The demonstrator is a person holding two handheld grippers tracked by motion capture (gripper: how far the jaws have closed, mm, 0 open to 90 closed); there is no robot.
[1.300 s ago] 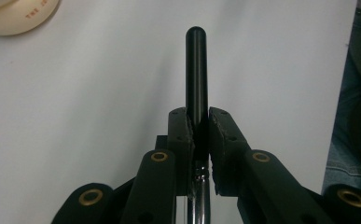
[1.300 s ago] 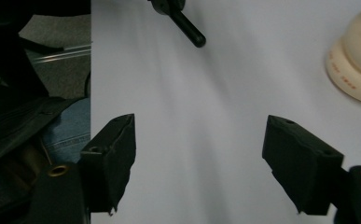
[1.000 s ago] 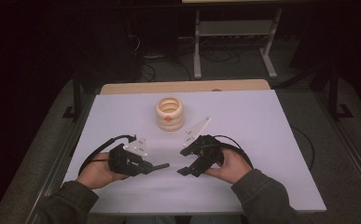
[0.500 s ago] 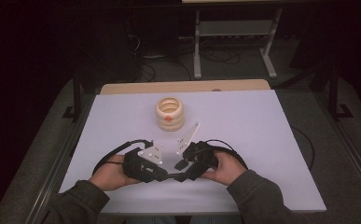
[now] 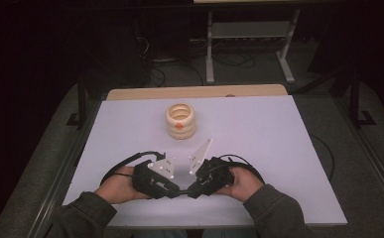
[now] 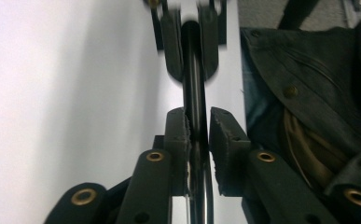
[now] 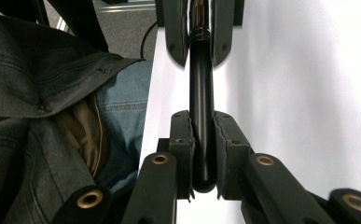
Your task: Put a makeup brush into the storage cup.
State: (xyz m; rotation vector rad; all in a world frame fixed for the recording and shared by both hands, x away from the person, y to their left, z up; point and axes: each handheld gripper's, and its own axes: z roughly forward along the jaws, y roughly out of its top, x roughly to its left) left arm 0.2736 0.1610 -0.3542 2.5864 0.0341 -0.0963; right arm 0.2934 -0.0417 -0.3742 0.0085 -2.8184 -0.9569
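Wide white counter [image 5: 279,144], near edge just behind both tools, far edge well beyond them. Open, bare surface ahead of and to the outer side of each tool; ample room to move outward and forward.

Left tool [image 5: 172,188] and right tool [image 5: 192,189] low at the near middle of the counter, tips turned toward each other and almost meeting. Grey three-cornered plates standing up on top of both.

Black rod [image 6: 194,93] spanning the short gap between the two tools, one end in each. In the left gripper view, left tool [image 6: 199,135] nearly closed around the rod, one pad against it, the other with a sliver of gap (full contact hard to confirm). In the right gripper view, right tool [image 7: 202,140] closed snugly on the rod [image 7: 201,88], rounded end just past the pads, far end held by the opposite tool at the top.

Stack of cream rings [image 5: 180,120] with a small orange spot, standing well ahead of both tools, apart from them; nothing between it and the tips.

Dark jacket sleeve [image 7: 33,84] and blue denim close behind the tools, past the near edge.
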